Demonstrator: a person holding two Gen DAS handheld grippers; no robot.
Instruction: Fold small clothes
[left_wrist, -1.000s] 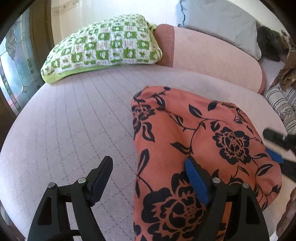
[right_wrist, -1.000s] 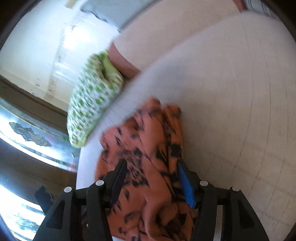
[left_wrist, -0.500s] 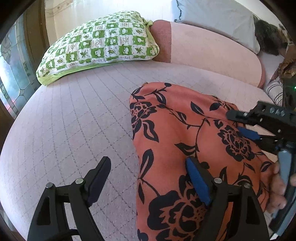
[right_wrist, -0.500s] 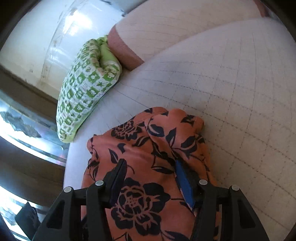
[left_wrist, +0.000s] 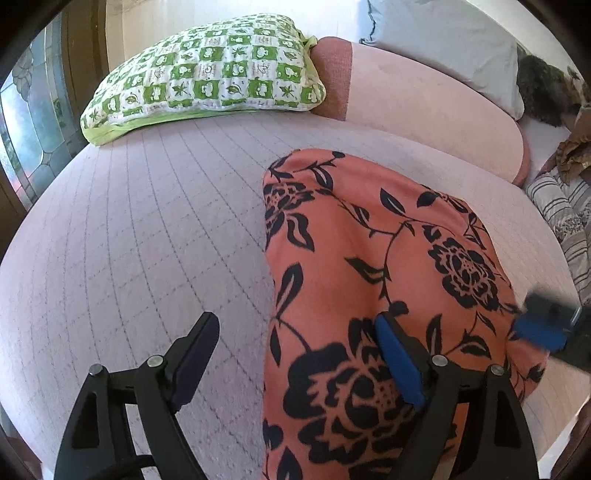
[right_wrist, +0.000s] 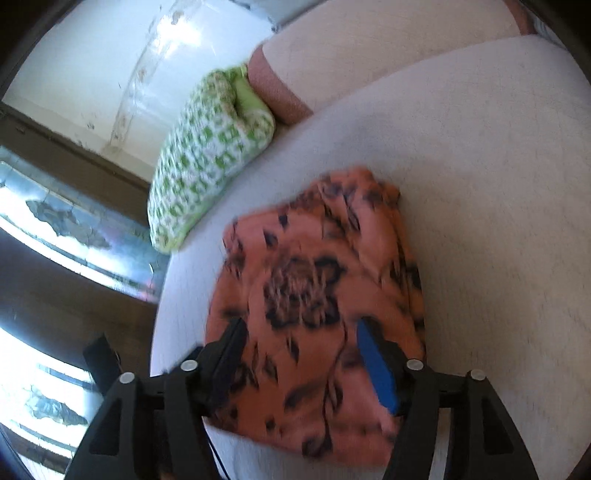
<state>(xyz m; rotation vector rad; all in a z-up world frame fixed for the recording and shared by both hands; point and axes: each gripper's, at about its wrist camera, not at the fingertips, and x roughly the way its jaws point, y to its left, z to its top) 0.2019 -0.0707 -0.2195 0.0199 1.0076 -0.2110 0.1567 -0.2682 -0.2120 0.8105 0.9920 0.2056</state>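
Both tools empty: left tool (left_wrist: 295, 350) wide, right tool (right_wrist: 299, 350) opening above orange floral garment (left_wrist: 369, 258).

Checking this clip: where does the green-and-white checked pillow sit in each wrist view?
Left wrist: green-and-white checked pillow at upper left, at the far edge of the pale quilted bed.
Right wrist: pillow at centre left, blurred, seen end-on.
Shared landmark: the orange garment with black flowers.
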